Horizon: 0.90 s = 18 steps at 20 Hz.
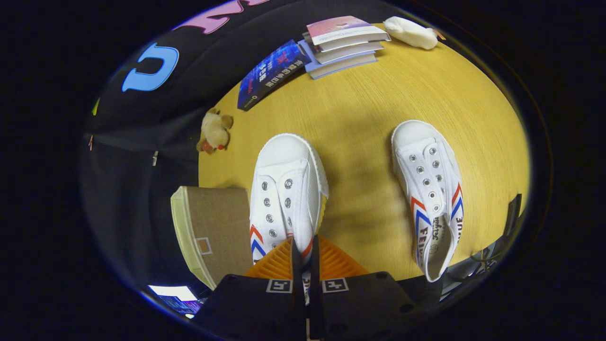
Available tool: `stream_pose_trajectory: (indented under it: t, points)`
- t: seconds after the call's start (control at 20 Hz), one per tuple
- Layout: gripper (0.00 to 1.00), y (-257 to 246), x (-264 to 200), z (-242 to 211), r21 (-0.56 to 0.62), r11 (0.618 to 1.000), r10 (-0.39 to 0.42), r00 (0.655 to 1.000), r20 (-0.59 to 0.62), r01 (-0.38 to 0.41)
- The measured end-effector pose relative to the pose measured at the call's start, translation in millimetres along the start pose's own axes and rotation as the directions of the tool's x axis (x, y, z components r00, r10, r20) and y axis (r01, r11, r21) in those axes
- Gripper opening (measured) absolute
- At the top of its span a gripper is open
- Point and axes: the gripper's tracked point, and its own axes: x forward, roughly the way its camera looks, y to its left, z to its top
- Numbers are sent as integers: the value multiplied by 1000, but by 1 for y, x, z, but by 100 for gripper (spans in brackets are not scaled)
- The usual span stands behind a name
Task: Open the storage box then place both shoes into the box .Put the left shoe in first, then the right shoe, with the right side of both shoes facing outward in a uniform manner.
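The gripper (303, 251) has its fingers pressed nearly together, pinching the heel edge of the left shoe (286, 189). This shoe extends straight ahead from the fingers, its long axis in line with them, toe pointing away. The storage box (213, 227) lies just beside it on the left, touching or almost. The right shoe (433, 189) lies apart on the wooden table (360, 118), toe also pointing away.

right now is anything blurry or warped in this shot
Gripper view: sharp overall; fisheye bends the table edge and books; soft shadows lie between the two shoes; no glare; the claw is nearly closed on the left one's heel.
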Motion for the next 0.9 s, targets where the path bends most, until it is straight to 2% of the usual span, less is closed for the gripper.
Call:
stream_pose_trajectory:
  t: [0.25,0.35,0.45,0.65,0.9]
  points:
    - [8,88,-33,0,-21,998,60,998,7,-60]
    - [8,118,-40,-5,-7,999,54,999,-2,-54]
    - [8,153,-39,-12,-12,996,85,996,-13,-85]
    - [8,216,-20,-39,-25,990,137,988,-73,-139]
    - [8,250,36,-80,-61,993,89,990,-108,-96]
